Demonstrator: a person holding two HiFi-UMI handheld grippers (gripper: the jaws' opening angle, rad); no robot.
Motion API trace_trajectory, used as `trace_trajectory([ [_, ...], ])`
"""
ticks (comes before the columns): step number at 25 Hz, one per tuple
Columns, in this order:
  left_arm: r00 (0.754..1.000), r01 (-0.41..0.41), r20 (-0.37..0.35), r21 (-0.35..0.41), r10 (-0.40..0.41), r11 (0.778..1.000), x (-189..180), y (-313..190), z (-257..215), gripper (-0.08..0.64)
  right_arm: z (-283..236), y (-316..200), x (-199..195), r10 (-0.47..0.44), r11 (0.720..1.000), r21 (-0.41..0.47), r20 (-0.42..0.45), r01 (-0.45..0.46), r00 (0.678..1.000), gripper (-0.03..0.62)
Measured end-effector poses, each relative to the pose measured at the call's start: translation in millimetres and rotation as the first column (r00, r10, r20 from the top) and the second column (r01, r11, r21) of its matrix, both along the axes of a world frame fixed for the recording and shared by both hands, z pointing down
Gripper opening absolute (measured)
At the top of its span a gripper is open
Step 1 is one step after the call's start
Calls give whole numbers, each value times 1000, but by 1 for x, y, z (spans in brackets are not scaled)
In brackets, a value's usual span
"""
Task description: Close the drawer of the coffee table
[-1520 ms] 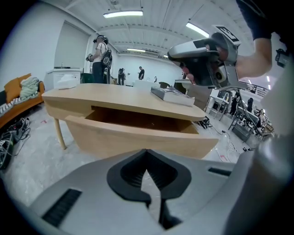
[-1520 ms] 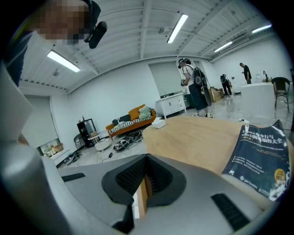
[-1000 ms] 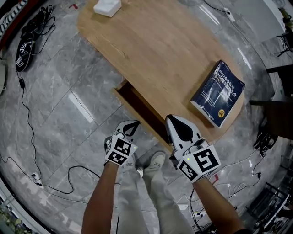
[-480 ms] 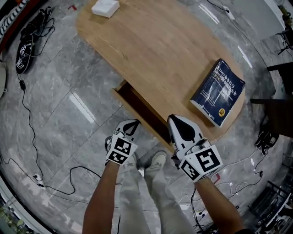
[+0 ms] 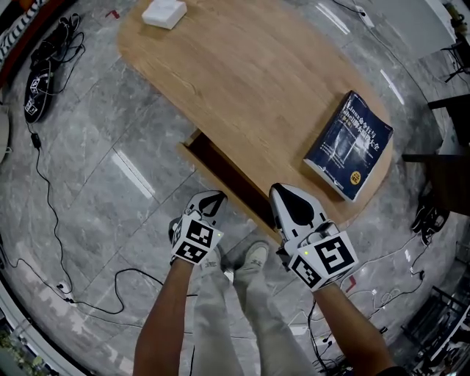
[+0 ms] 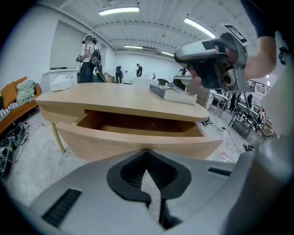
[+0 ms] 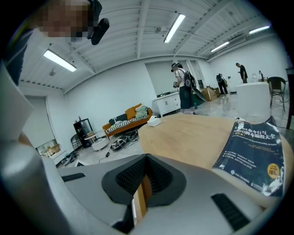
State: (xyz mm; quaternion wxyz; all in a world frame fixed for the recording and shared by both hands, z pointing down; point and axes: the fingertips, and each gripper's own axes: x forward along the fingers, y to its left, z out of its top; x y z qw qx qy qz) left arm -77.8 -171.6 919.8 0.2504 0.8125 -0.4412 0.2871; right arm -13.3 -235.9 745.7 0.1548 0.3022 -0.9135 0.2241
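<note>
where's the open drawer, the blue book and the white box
drawer (image 6: 105, 140): left gripper view, on its curved front panel
blue book (image 5: 349, 145): head view, middle of its cover
white box (image 5: 164, 12): head view, on its top face

Coffee table (image 5: 242, 81) and its drawer (image 6: 138, 142): light wood, matt, with fine grain. Floor (image 5: 95, 183): grey veined stone tile, polished and reflective. Book (image 5: 349, 145), at 4 o'clock on the tabletop: glossy dark-blue paper cover. Left gripper (image 5: 211, 200) and right gripper (image 5: 285, 194): smooth pale plastic shells, with ribbed black pads (image 6: 131, 176).
</note>
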Motion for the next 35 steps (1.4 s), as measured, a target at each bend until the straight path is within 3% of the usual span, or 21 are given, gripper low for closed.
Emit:
trace_trajectory([
  [17,1000,20,-15,-4,-20,1000,16,-29,-1,2,2,-14,23,42,999,-1,-14,-43,999,12],
  [35,1000,-22,-4,4,22,1000,34,-67,-1,3,5,-30,49,93,996,-9,-25,-93,995,12],
])
